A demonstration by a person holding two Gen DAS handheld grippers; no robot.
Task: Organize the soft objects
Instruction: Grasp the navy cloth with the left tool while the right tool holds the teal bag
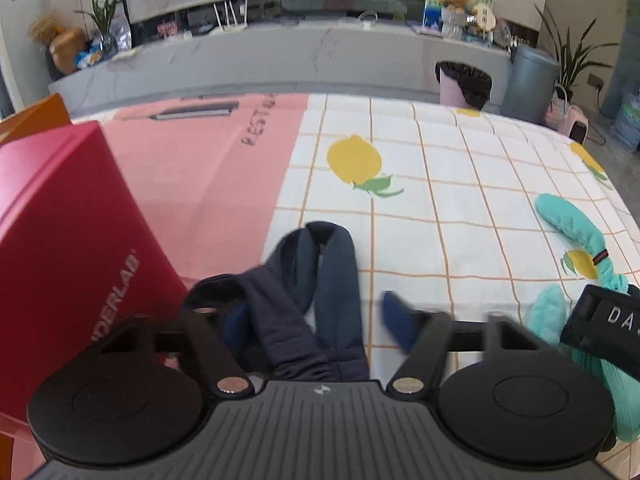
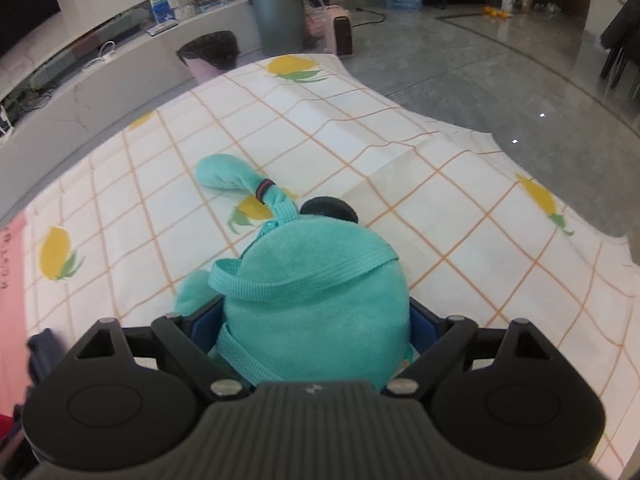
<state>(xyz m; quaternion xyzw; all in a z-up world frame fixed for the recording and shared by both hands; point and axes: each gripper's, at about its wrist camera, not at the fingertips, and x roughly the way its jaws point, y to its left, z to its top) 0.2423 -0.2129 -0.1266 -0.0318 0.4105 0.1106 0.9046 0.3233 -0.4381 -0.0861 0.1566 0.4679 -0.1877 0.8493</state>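
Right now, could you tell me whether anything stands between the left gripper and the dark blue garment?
Nothing visible does: the dark blue garment already lies between the open fingers of the left gripper, on the tablecloth.

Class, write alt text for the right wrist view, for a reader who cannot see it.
The right gripper clasps a teal plush backpack between its blue fingers; a webbing strap crosses the bag. It rests on a white lemon-print checked cloth, one stuffed teal limb stretched ahead.
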